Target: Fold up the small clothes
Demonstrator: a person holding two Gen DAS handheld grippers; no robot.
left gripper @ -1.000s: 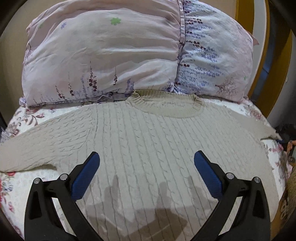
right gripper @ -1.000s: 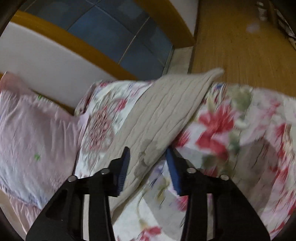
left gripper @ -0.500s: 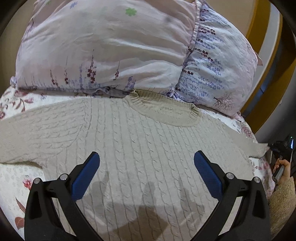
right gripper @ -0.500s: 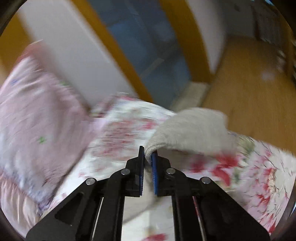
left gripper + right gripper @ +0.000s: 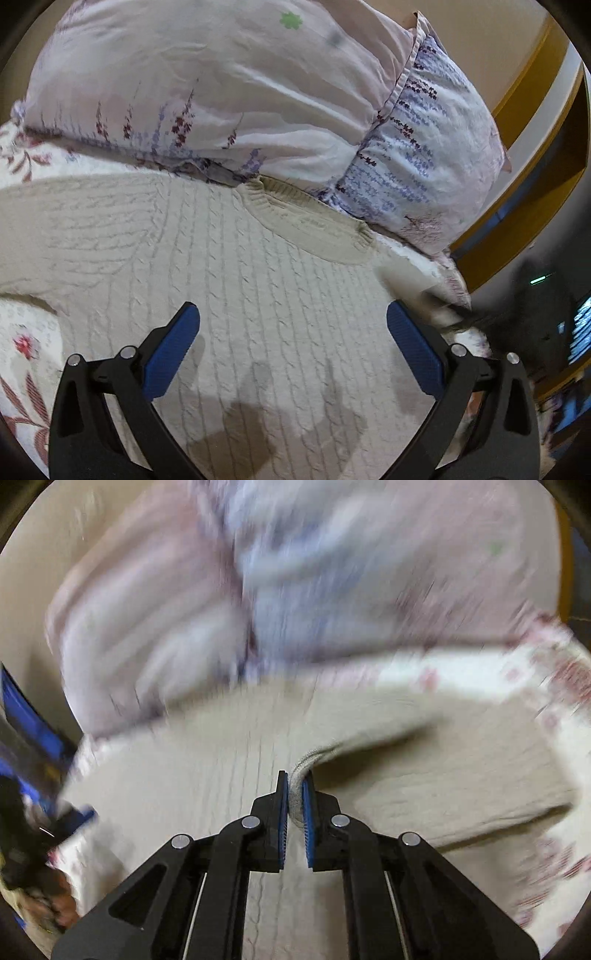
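Note:
A beige cable-knit sweater [image 5: 229,280] lies flat on the bed, its collar [image 5: 310,225] against the pillows. My left gripper [image 5: 293,328] is open and empty just above the sweater's body. My right gripper [image 5: 294,797] is shut on the sweater's sleeve cuff [image 5: 297,781] and holds it over the sweater body [image 5: 192,775]; the sleeve [image 5: 436,771] trails to the right, folded inward. The right wrist view is blurred by motion. The other sleeve [image 5: 66,236] stretches to the left.
Two floral pillows [image 5: 229,85] lie behind the collar. A floral bedsheet [image 5: 26,332] covers the bed. A yellow wooden bed frame [image 5: 524,177] runs along the right. The left gripper shows blurred at the left edge of the right wrist view [image 5: 33,746].
My right gripper closed on the sleeve cuff and swung it from the bed's edge in over the sweater body. My left gripper shifted a little to the left and closer to the sweater.

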